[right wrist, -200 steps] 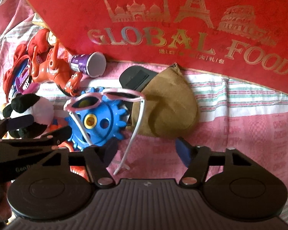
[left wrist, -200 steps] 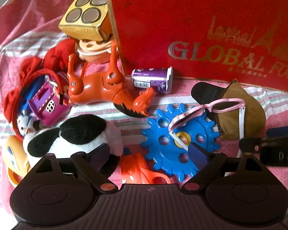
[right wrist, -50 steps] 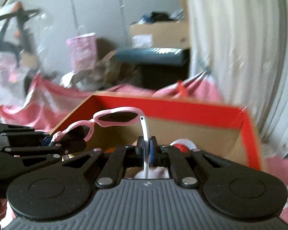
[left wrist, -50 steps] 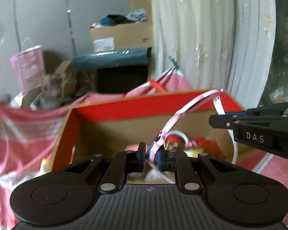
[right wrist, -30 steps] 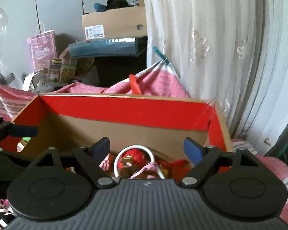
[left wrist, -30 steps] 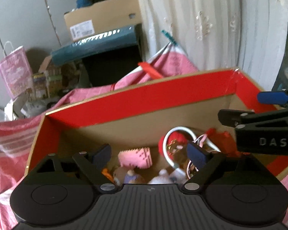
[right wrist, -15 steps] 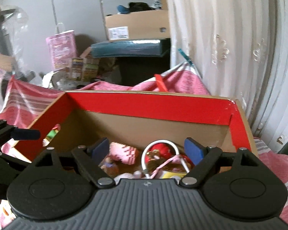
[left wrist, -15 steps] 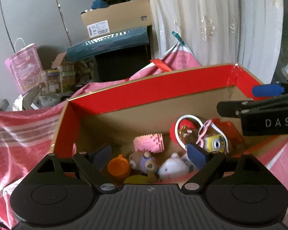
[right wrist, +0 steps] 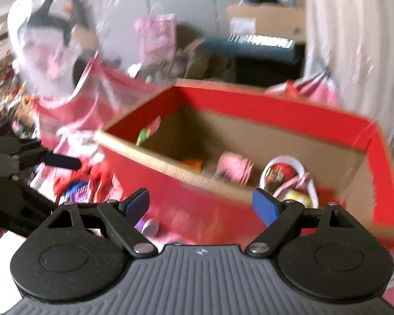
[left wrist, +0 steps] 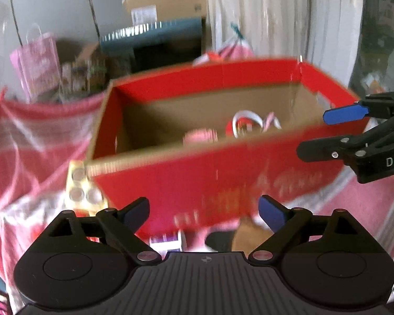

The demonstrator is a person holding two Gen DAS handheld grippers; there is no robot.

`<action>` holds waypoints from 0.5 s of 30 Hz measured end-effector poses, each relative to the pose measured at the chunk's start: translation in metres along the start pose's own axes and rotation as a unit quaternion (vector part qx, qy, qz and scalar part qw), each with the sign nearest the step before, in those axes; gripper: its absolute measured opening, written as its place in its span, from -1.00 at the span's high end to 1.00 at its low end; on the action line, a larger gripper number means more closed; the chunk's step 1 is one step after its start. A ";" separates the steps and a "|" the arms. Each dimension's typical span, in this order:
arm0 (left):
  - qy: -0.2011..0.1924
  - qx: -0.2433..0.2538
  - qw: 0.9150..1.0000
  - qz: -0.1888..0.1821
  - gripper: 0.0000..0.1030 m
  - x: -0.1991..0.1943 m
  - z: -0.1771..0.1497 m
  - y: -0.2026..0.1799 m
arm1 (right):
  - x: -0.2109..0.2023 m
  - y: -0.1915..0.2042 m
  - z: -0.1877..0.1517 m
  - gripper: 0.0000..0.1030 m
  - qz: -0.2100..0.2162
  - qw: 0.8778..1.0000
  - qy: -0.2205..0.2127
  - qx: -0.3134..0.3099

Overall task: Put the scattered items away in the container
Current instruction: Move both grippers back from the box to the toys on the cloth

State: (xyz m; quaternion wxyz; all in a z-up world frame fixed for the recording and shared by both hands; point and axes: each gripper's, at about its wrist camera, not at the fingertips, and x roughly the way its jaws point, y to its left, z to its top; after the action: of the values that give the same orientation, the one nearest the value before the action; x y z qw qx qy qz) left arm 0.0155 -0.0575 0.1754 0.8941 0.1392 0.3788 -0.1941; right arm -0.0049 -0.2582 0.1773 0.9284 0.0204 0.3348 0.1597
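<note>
The red cardboard box (left wrist: 223, 176) stands open on the pink striped cloth, and both views are blurred by motion. Inside it lie the pink sunglasses (right wrist: 294, 183), a white ring toy (right wrist: 283, 162) and a pink block (right wrist: 233, 168). My left gripper (left wrist: 205, 210) is open and empty, in front of the box's near wall. My right gripper (right wrist: 201, 204) is open and empty too, near the box's front left side. The right gripper (left wrist: 354, 136) also shows at the right edge of the left wrist view. A purple cup (left wrist: 168, 241) and a brown cap (left wrist: 247, 233) lie below the box.
A gold box with round discs (left wrist: 81, 189) leans at the box's left corner. Red and purple toys (right wrist: 78, 186) lie scattered left of the box. Behind stand a curtain (left wrist: 275, 15), a pink paper bag (left wrist: 36, 60) and stacked cartons (left wrist: 165, 2).
Both grippers have pulled back from above the box; its front wall and the items in front of it have come into view. The right view has swung left. Jaws stay open.
</note>
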 end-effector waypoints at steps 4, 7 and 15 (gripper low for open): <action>0.055 0.007 0.998 0.000 -0.87 0.031 -0.036 -0.002 | 0.031 0.006 -0.031 -0.70 -0.002 0.998 0.062 0.004; 0.093 0.008 0.996 -0.009 -0.87 0.064 -0.062 -0.007 | 0.063 0.001 -0.057 -0.70 -0.009 0.994 0.108 0.025; 0.132 0.047 0.989 -0.047 -0.86 0.134 -0.113 -0.045 | 0.140 -0.021 -0.124 -0.49 -0.032 0.973 0.200 0.109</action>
State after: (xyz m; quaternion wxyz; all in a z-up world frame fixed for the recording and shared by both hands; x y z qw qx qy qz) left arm 0.0108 -0.0848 -0.0032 0.8186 0.1872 0.4904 -0.2332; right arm 0.0247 -0.2432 -0.0075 0.8397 0.0788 0.5292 0.0932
